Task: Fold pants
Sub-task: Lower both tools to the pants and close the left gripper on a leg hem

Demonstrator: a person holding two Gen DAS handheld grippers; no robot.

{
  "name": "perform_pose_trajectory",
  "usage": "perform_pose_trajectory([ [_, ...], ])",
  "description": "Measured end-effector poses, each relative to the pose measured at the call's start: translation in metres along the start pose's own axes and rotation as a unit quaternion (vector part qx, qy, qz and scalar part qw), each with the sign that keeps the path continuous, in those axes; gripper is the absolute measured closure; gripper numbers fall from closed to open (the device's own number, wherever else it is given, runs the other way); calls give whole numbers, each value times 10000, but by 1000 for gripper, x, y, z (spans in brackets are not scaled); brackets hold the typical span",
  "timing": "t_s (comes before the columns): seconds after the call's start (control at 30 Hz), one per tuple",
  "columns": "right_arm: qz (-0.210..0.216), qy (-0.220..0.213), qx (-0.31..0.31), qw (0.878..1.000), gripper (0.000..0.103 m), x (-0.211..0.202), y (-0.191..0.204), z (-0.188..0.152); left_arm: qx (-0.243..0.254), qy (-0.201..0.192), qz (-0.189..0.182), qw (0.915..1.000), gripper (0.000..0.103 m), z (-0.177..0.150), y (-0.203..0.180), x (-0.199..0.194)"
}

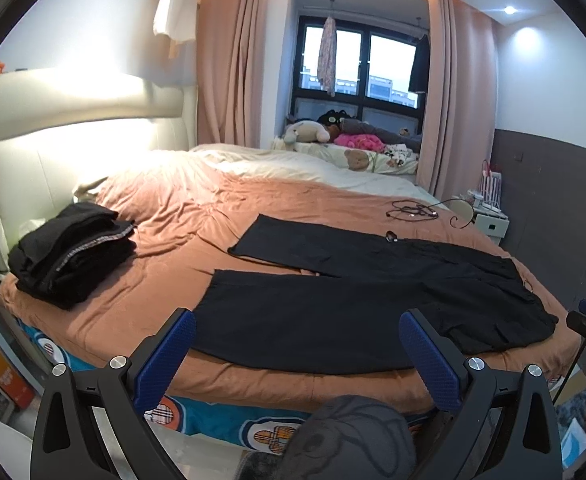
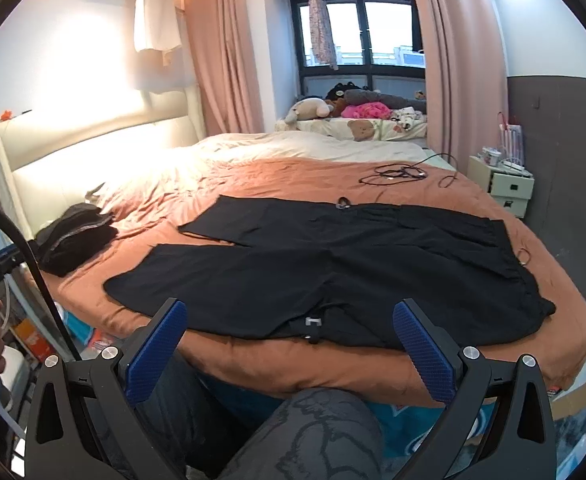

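Both the left gripper and the right gripper hang with blue fingers spread wide and empty, short of the near edge of the bed, where black pants lie flat and unfolded, legs parted toward the headboard, waist toward the foot. Only the right wrist view shows a small buckle at the pants' near edge. Toward the headboard sits a stack of folded dark clothes, and beyond the pants a tangle of cables.
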State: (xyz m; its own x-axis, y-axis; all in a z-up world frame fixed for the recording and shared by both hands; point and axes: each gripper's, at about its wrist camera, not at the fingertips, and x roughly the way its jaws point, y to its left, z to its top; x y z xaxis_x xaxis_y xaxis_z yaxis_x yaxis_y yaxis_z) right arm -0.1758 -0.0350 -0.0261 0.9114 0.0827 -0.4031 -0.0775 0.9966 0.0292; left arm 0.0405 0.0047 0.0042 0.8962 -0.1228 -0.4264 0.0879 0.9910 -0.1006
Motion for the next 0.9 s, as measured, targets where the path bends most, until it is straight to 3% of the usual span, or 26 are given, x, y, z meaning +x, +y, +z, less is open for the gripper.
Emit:
perform_pose_trajectory([
  [0.43, -138, 129, 408, 9990, 0, 22, -42, 11, -249, 563, -22, 9981, 0, -2, 17, 52],
  [0.9, -673, 401, 1018, 9917, 0, 55, -78, 17, -1076, 1183, 21, 9871, 4, -17, 67, 113],
])
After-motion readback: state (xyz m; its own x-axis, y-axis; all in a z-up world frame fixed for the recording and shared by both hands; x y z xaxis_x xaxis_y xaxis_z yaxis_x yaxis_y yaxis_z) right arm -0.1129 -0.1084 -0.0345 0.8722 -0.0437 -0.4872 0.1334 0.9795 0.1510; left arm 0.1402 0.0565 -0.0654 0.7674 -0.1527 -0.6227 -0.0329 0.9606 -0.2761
